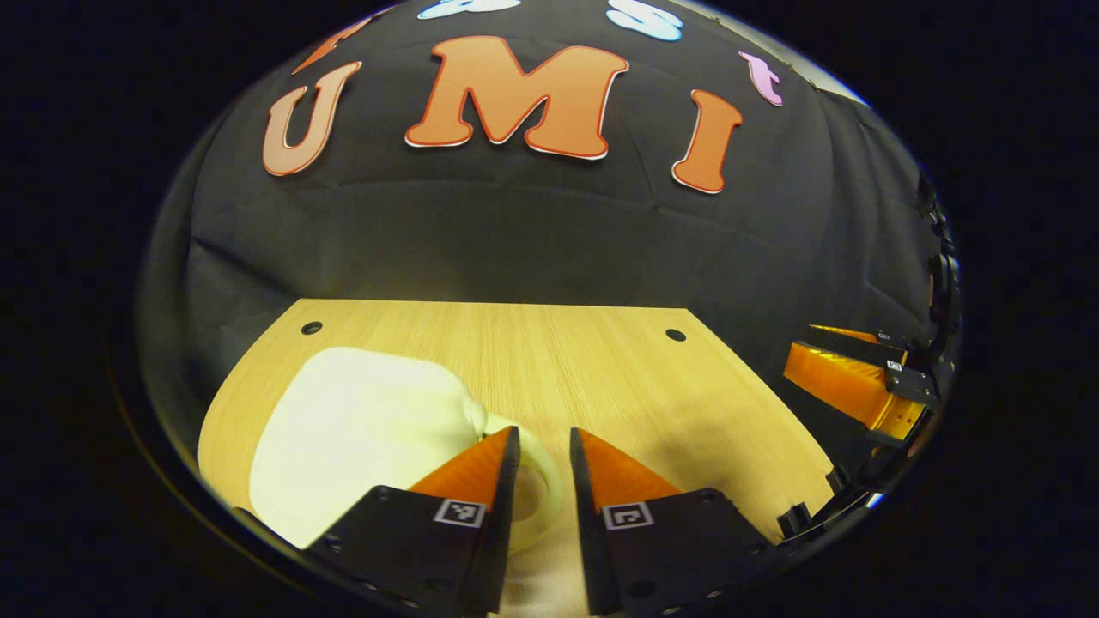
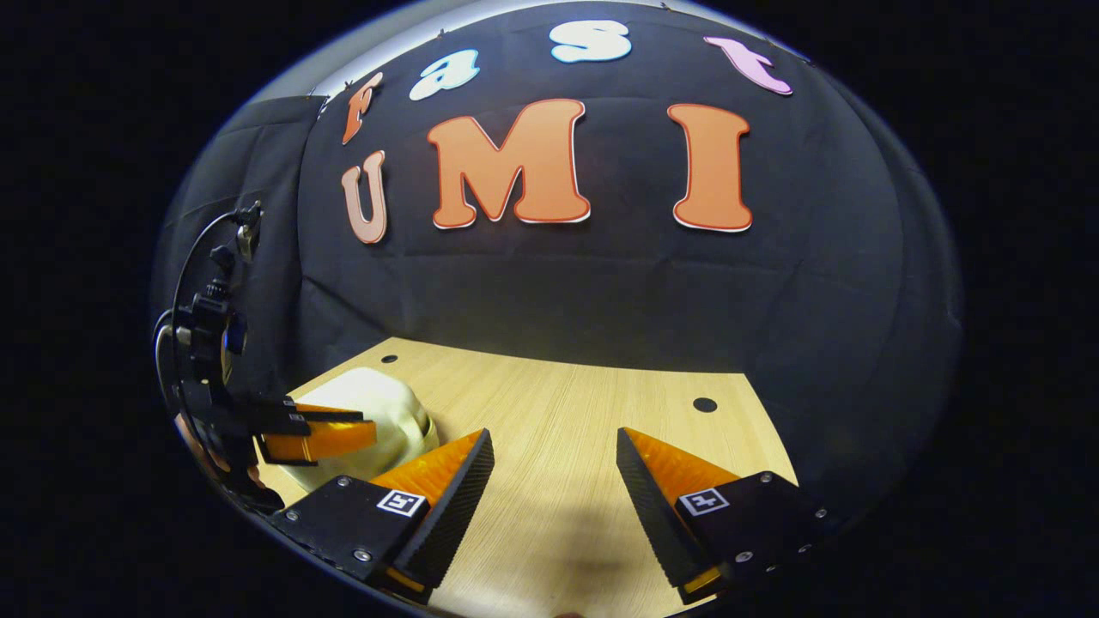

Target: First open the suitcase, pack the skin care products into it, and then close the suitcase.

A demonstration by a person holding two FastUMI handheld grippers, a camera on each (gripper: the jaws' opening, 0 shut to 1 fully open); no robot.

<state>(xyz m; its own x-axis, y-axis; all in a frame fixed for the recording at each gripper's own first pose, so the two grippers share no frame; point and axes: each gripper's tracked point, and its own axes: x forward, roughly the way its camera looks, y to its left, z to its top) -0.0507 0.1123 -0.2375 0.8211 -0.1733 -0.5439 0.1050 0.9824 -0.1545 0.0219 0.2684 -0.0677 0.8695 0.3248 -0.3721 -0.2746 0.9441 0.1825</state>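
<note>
1. On the pale wooden counter (image 1: pixel 601 360), a cream rounded hard-shell suitcase (image 1: pixel 361 429) lies closed at seven o'clock.
2. Left gripper (image 1: pixel 545 451): jaws narrow, astride its looped handle (image 1: pixel 541 481).
3. Right gripper (image 2: pixel 554 455): jaws wide, empty.

Black cloth wall (image 2: pixel 601 283) behind a light wooden table (image 2: pixel 567 429).

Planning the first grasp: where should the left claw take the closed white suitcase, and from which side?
Likely the loop handle on the suitcase. It sticks out from the case's right edge, just ahead of the left claw. Come straight forward and close one finger through the loop; the rounded shell offers no other grip.
</note>
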